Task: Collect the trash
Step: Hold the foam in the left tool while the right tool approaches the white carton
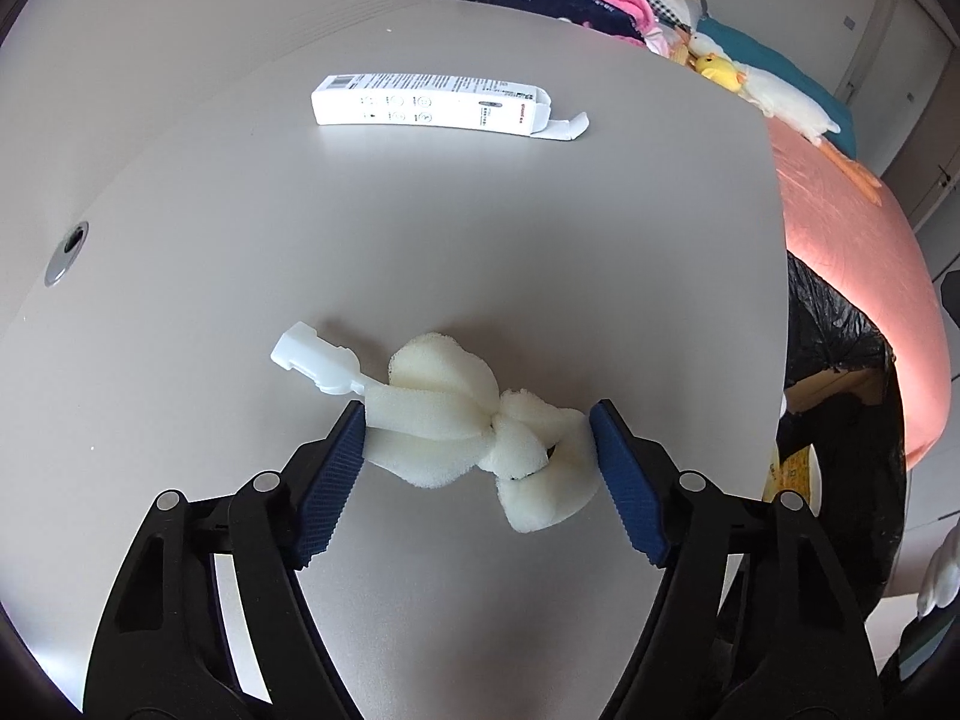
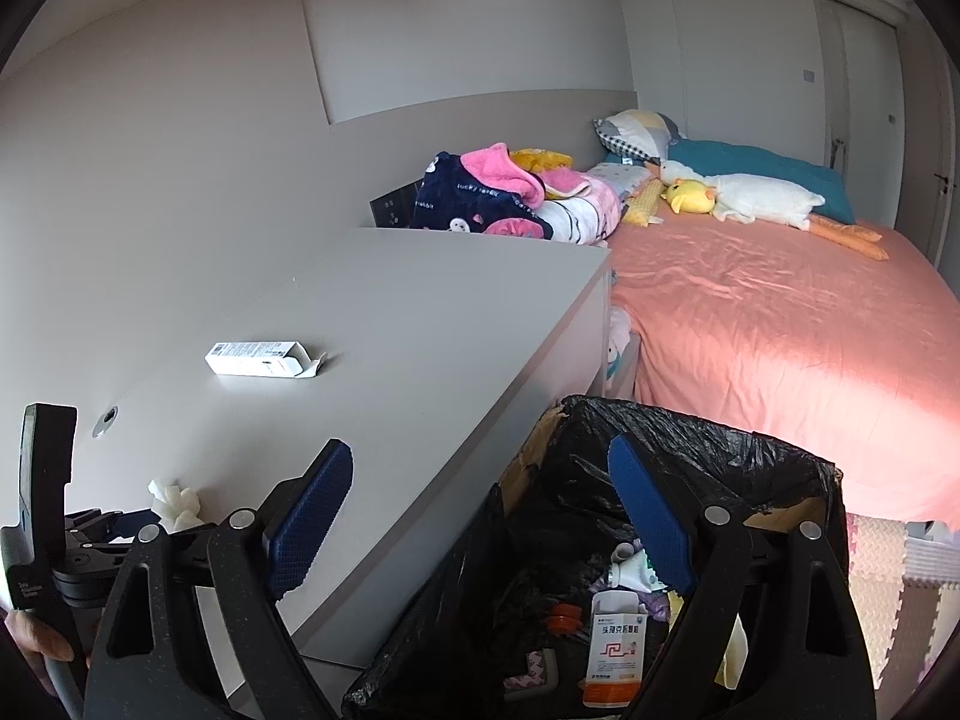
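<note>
The left gripper (image 1: 477, 426) brackets the foam scrap (image 1: 474, 420) on the desk (image 1: 480, 228), pads seemingly touching it (grip unclear). The right gripper (image 2: 480, 468) gapes, empty, over the trash bag (image 2: 750, 450).

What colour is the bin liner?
Black: the bin liner shows best in the right wrist view.
</note>
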Demonstrator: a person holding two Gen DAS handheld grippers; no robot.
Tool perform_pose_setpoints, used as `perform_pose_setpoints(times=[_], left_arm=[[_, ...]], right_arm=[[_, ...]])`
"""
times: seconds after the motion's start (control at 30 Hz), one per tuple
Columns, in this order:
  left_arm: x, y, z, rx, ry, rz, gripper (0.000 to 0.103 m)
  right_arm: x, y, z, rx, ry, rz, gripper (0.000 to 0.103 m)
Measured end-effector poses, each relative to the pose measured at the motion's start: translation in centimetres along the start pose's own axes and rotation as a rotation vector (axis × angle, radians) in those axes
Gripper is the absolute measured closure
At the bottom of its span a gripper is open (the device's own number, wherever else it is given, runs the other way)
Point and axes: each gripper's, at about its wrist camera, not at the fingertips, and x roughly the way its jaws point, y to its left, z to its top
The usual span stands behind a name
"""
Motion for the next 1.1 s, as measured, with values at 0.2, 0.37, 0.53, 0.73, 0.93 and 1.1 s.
perform_pose_setpoints(times=[0.2, 0.37, 0.53, 0.73, 0.93, 1.1], left_arm=[[0.3, 0.5, 0.4, 0.022, -0.051, -0.015, 0.036], [0.5, 2.0, 1.3, -0.032, -0.086, -0.041, 0.045], [0.7, 3.2, 1.9, -0.063, -0.105, -0.075, 0.049], [0.9, 4.8, 2.9, -0.093, -0.112, -0.071, 0.049], [0.8, 6.9, 4.3, -0.131, -0.126, -0.065, 0.049], [0.7, 8.4, 5.6, -0.144, -0.144, -0.048, 0.049]], right_arm=[[1.0, 0.5, -0.2, -0.015, 0.008, 0.006, 0.016], [1.8, 1.3, -0.3, -0.049, -0.017, 0.041, 0.016], [3.1, 2.3, 0.2, -0.077, -0.01, 0.066, 0.016], [5.1, 4.0, 1.2, -0.099, 0.022, 0.084, 0.016], [7.2, 5.8, 2.0, -0.132, 0.053, 0.106, 0.016], [9.2, 7.7, 2.9, -0.161, 0.081, 0.129, 0.016]])
